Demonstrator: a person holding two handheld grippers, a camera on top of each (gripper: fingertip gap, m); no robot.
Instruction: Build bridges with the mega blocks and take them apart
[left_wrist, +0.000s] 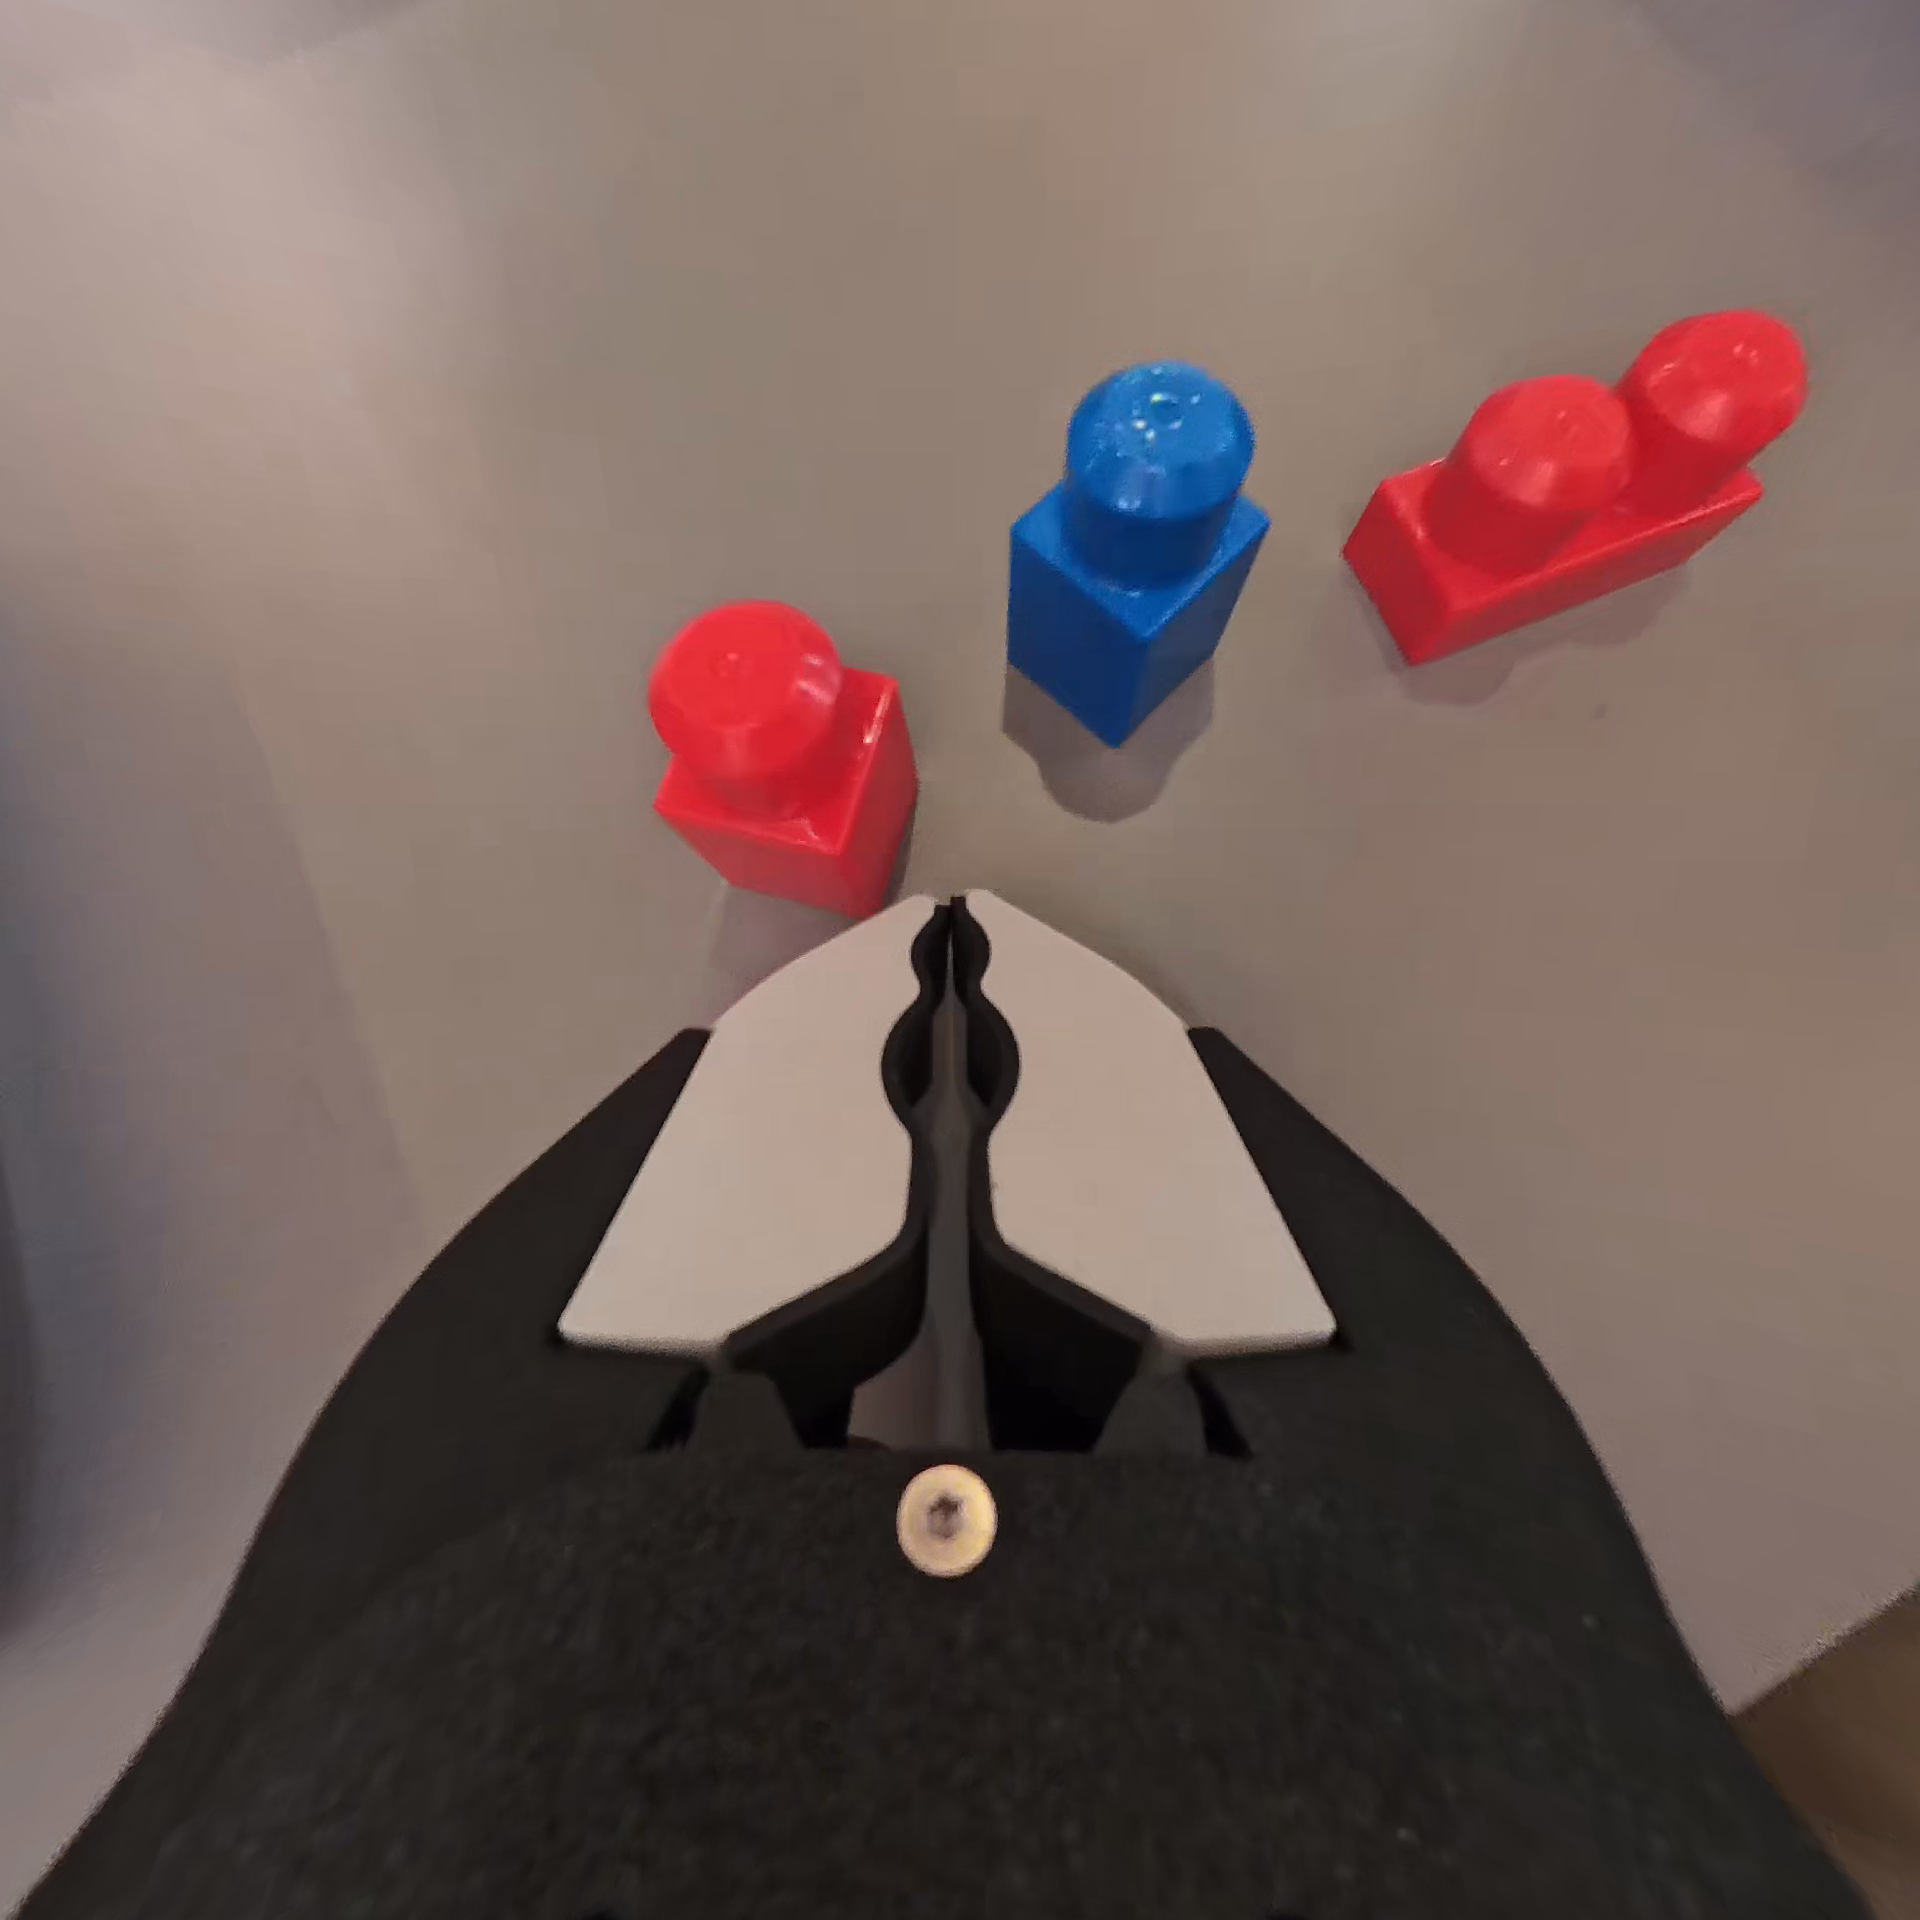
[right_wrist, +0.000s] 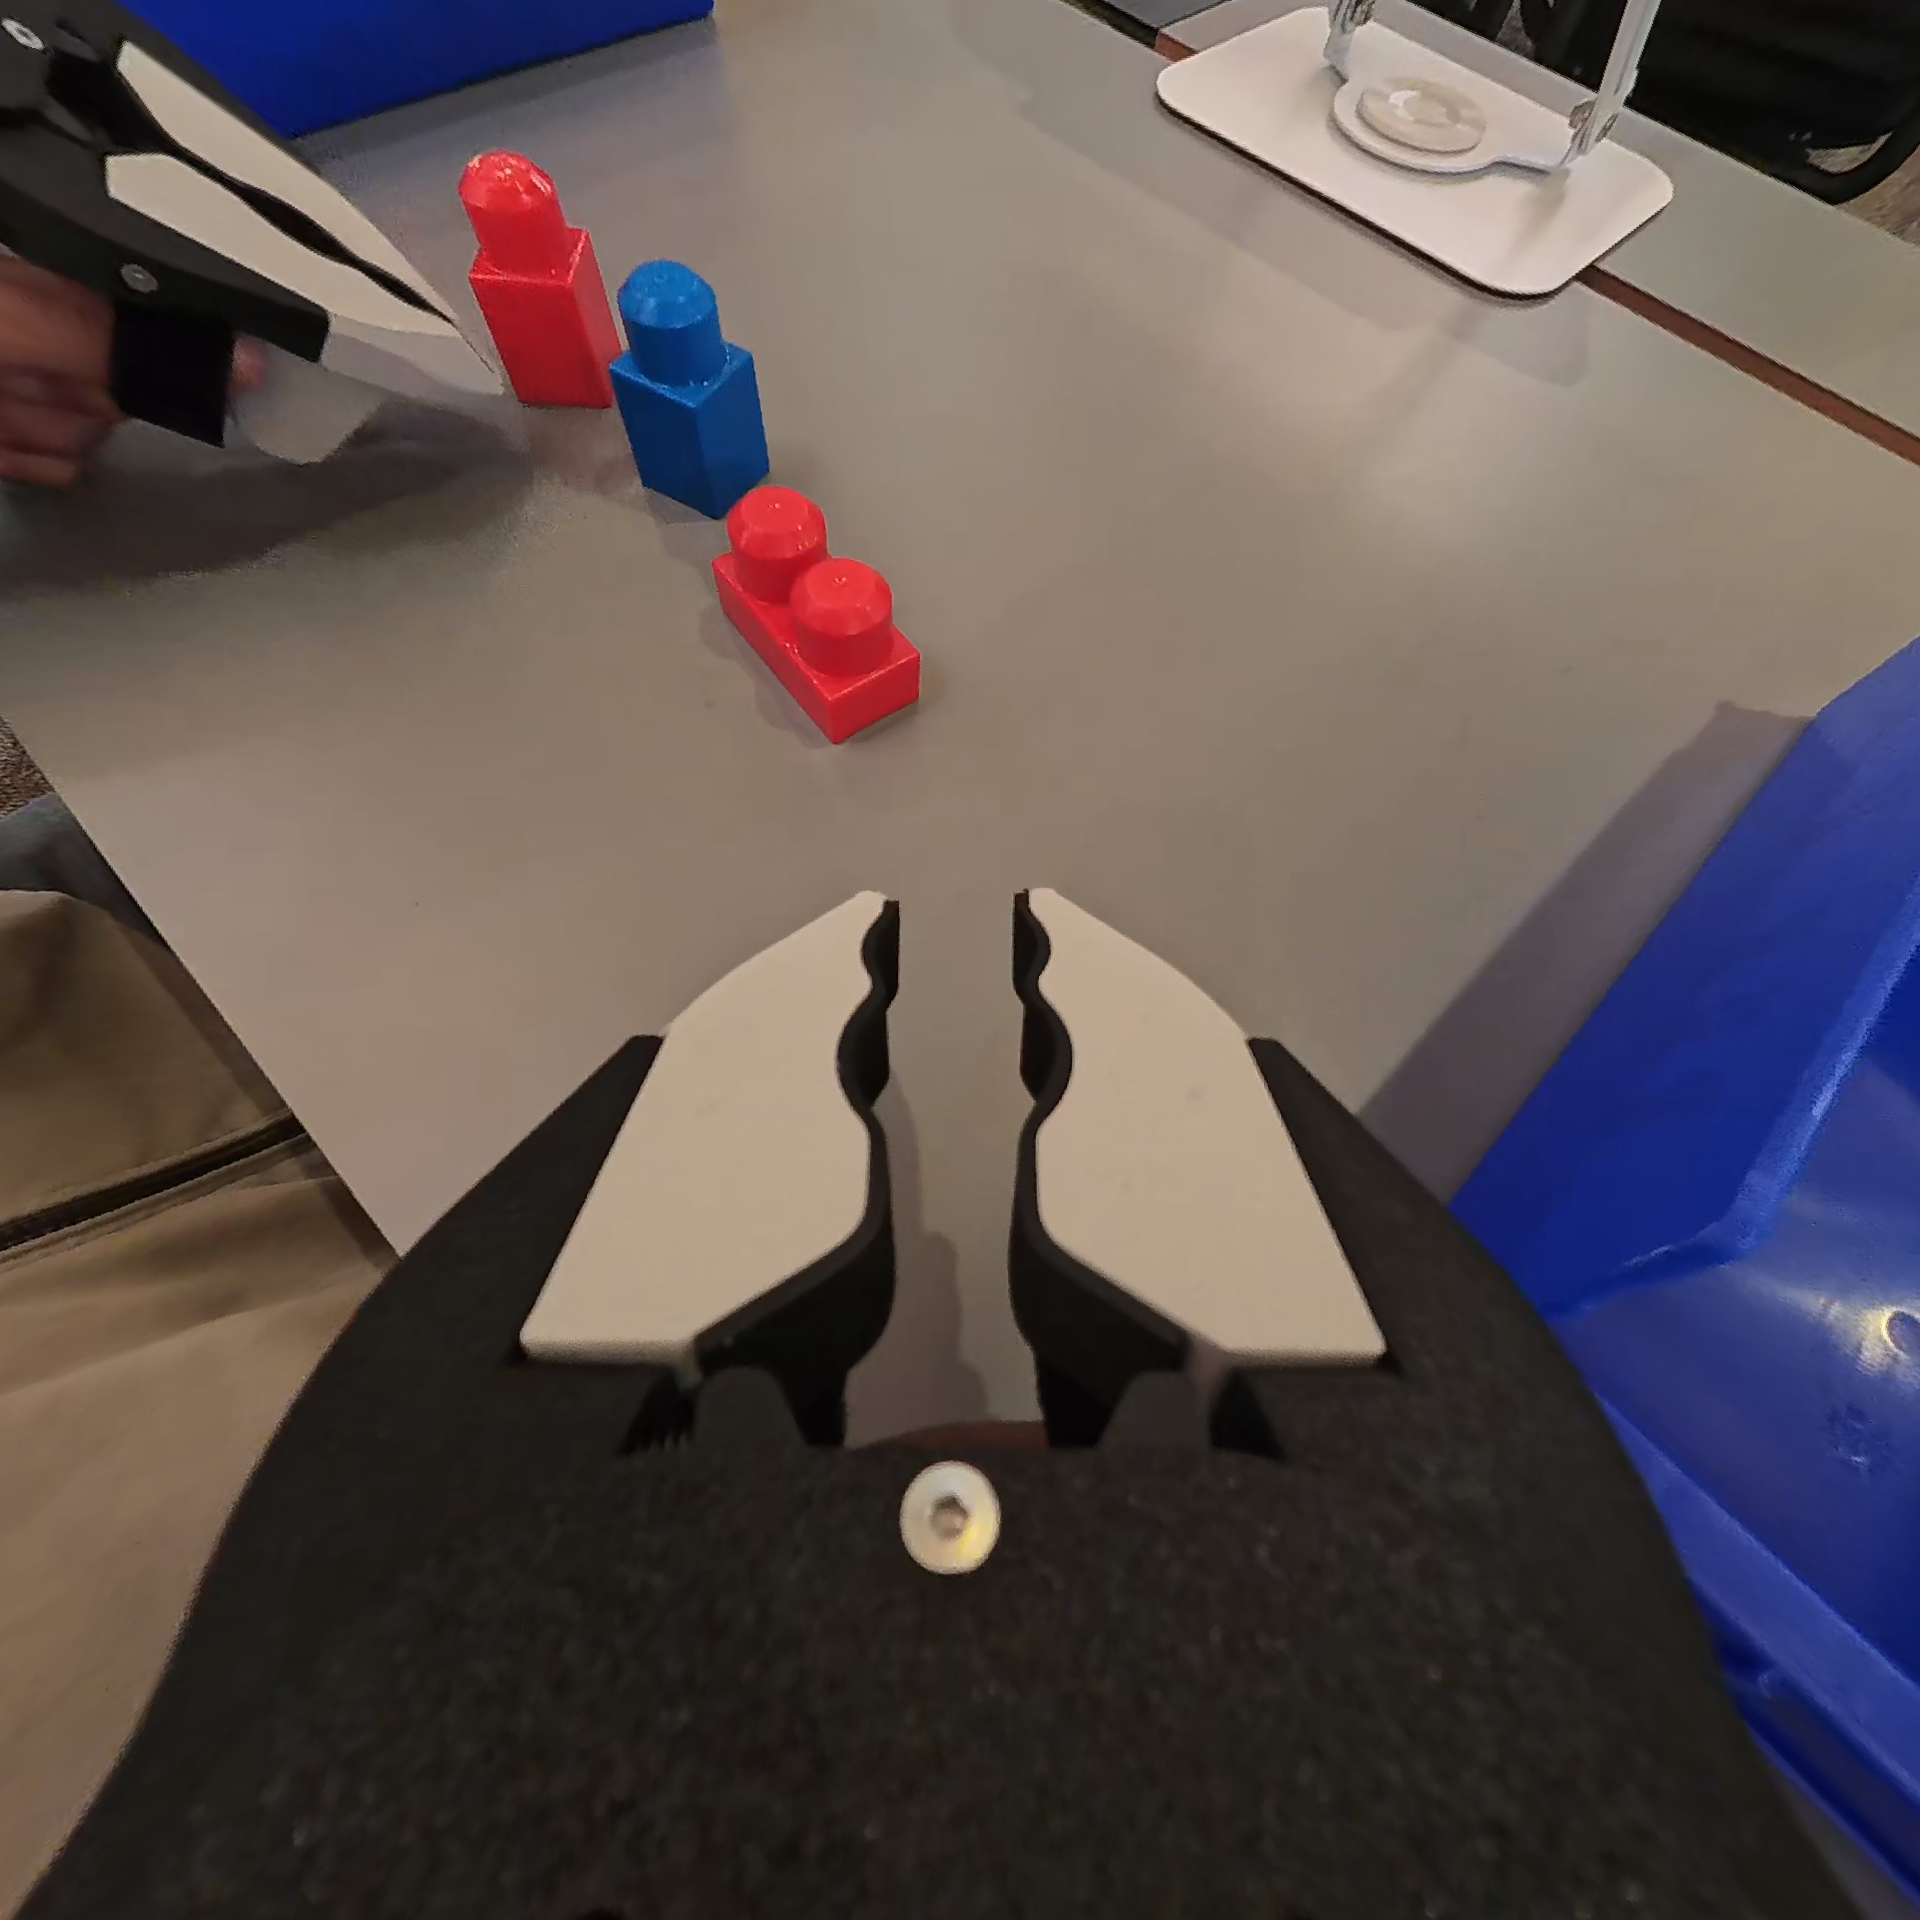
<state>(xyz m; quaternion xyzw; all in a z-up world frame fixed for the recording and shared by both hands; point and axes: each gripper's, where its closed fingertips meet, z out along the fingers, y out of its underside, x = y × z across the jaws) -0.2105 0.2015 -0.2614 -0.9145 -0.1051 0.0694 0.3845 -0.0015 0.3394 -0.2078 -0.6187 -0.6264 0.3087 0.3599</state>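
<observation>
Hovering my left hand-held gripper (left_wrist: 954, 906), pinched empty, just beside the tall red block (left_wrist: 790, 758), I judge building hasn't begun: blue block (left_wrist: 1132, 561) and flat red block (right_wrist: 821, 623) stand apart on the worktop (right_wrist: 1247, 571), my right hand-held gripper (right_wrist: 956, 904) narrowly parted, so I'd open and grasp.

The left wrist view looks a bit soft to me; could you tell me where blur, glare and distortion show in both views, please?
Left wrist view: edges smear, the blue block has speckled glare on its stud, and the table looks bowed. Right wrist view: the left gripper is blurred, and a pale sheen crosses the tabletop.
</observation>
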